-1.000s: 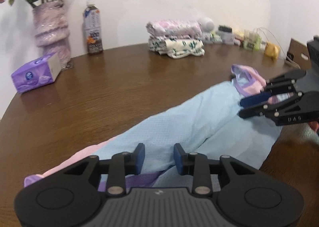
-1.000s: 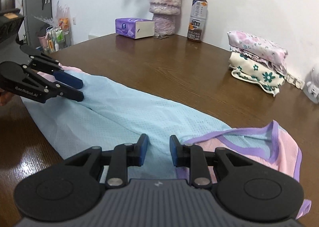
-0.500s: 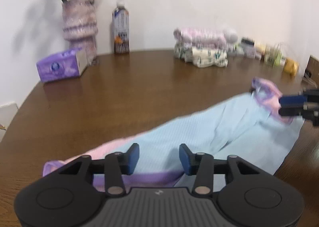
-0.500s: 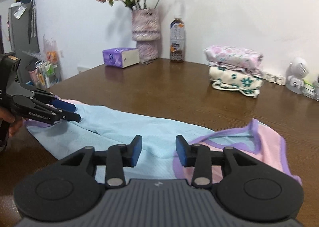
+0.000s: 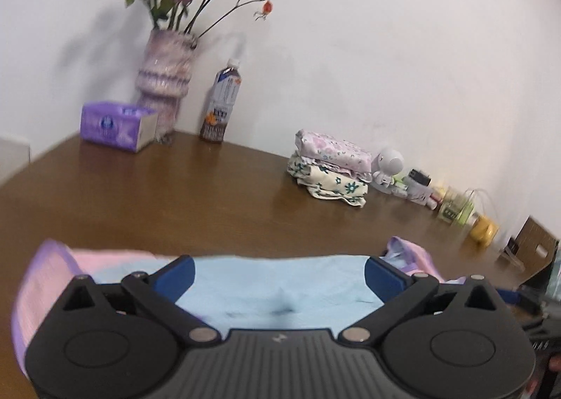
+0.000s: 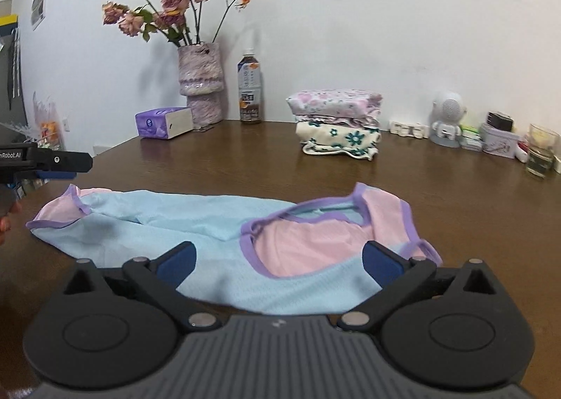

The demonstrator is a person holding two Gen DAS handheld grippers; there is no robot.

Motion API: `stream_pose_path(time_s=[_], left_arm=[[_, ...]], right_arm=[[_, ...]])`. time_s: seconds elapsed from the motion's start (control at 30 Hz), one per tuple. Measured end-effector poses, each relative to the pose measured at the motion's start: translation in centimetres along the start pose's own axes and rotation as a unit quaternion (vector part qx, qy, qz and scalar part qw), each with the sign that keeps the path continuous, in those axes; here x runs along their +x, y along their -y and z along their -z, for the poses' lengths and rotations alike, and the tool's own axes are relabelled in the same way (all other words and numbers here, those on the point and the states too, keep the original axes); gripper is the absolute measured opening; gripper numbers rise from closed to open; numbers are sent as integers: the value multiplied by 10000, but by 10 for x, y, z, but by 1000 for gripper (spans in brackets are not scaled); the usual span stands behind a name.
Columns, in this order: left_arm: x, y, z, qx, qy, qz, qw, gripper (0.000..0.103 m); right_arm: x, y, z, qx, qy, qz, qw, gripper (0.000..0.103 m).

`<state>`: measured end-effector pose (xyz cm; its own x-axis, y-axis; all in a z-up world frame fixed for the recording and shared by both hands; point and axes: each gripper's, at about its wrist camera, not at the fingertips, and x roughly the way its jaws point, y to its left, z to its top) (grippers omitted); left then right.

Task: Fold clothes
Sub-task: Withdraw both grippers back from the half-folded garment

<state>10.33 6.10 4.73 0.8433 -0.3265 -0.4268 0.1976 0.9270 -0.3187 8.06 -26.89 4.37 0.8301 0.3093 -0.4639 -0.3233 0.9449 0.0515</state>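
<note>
Right now both your tongs, left (image 5: 278,272) and right (image 6: 277,260), stand wide apart and grip nothing, while the light-blue garment (image 6: 168,220) lies stretched flat on the table (image 6: 245,153), well short of the folded stack (image 6: 335,121), seemingly laid out for a fold.

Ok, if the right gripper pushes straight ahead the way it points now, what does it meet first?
Most likely the light-blue mesh garment with pink panels and purple trim lying just ahead of the right gripper, jaws wide open. Past it, bare brown wooden table; depth is uncertain.
</note>
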Motion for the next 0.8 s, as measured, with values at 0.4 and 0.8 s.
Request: stream_pose_path(time_s=[0.4,0.8], left_arm=[[4,31,27,-204,-442,51,9988,103],[13,65,46,-8,-724,161,9972,103]], right_arm=[[-31,32,39,484,-29,458,9978,103],[-50,52,62,675,39,685,9954,103]])
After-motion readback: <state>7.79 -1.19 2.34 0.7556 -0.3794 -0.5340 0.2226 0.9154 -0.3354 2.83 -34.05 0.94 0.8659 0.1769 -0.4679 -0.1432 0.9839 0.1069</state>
